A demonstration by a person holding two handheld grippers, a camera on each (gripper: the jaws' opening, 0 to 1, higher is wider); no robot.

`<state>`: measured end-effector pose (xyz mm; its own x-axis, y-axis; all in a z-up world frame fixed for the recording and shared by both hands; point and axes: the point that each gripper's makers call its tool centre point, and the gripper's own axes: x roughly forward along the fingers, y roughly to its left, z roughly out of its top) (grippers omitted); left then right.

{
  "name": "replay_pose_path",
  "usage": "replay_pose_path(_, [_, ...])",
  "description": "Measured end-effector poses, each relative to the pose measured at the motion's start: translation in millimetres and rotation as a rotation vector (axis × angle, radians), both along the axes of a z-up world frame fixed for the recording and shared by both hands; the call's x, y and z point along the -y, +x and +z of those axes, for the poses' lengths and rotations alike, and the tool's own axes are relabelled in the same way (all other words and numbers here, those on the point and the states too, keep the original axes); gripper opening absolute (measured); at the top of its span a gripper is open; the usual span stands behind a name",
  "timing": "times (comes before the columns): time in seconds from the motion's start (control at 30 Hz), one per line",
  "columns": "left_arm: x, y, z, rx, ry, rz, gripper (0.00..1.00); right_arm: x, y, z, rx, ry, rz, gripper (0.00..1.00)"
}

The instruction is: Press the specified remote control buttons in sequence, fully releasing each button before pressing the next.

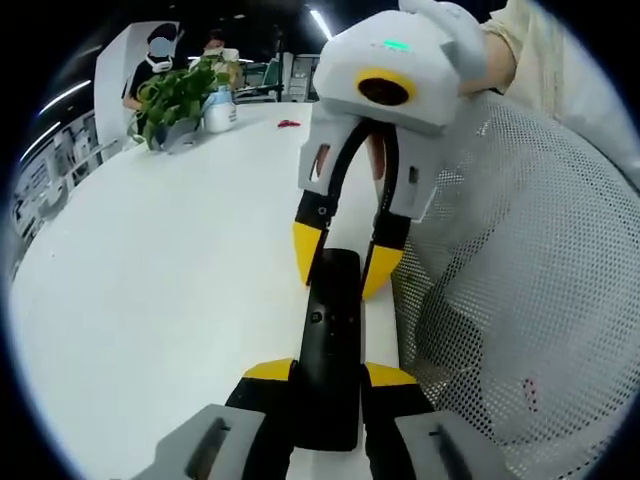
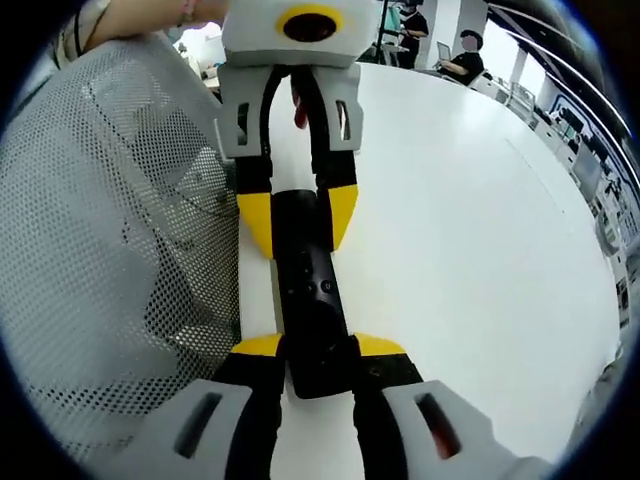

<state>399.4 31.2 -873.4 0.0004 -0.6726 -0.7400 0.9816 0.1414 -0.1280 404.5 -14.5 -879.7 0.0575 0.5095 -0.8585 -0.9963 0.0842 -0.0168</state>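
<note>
Holding: we see the slim black rectangular plastic remote control (image 1: pixel 330 345) on the white table (image 1: pixel 150 300), near its edge
Axis: runs gripper to gripper
Left gripper (image 1: pixel 330 375): clenched on near end
Right gripper (image 2: pixel 318 350): clenched on opposite end
Nearer: neither; no jaw free to press

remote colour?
Black, glossy. The remote shows best in the right gripper view, held at both ends.
</note>
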Motion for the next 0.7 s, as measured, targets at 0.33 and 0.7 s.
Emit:
replay_pose_path(0.33, [0.1,1.2,-0.6,-0.002,-0.006,0.017,0.25,-1.8,0.5,-0.7,-0.019,-0.024,-0.018,0.25])
replay_pose_path(0.7, [9.3,6.2,0.7,0.003,-0.039,0.094,0.27,-0.1,0.5,-1.3,-0.018,-0.042,-0.021,0.25])
